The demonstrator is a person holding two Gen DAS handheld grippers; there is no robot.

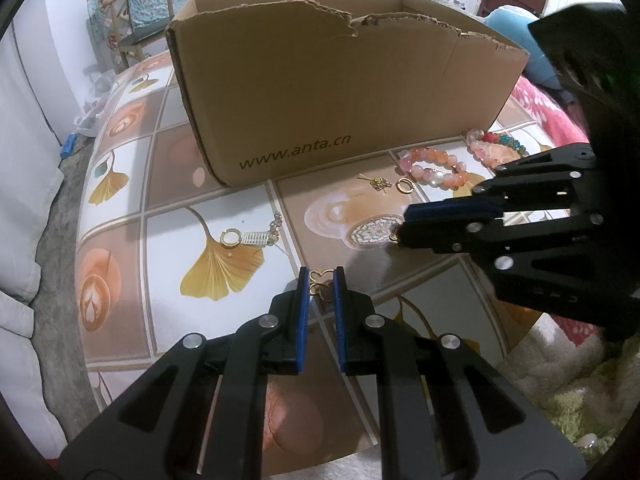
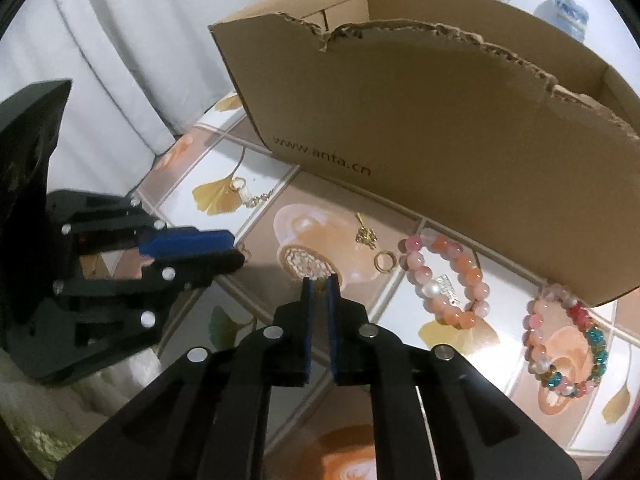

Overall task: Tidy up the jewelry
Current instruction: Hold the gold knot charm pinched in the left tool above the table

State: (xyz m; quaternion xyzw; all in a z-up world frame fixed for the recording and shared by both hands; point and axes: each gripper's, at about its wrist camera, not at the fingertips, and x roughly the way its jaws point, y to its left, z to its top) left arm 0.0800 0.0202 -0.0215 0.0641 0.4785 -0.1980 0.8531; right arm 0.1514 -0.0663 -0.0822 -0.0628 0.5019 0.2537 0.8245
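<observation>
A torn cardboard box (image 1: pixel 320 92) stands on the patterned table; it also shows in the right wrist view (image 2: pixel 460 152). My left gripper (image 1: pixel 322 280) has its jaws close around a small gold butterfly earring (image 1: pixel 320 286). My right gripper (image 2: pixel 320 286) is nearly shut on a small gold piece (image 2: pixel 320 287); it shows from the side in the left wrist view (image 1: pixel 404 226). On the table lie a pink bead bracelet (image 2: pixel 444 284), a multicoloured bead bracelet (image 2: pixel 568 344), a gold ring (image 2: pixel 385 261), a gold charm (image 2: pixel 366 236) and a gold hoop earring with a crystal drop (image 1: pixel 248 237).
The table (image 1: pixel 240 200) has a ginkgo-leaf and coffee-cup pattern. A white curtain (image 2: pixel 132 40) hangs at the left. A wooden chair (image 1: pixel 132 20) stands behind the table. A pink blanket (image 1: pixel 552 112) and fluffy fabric (image 1: pixel 560 380) lie at the right.
</observation>
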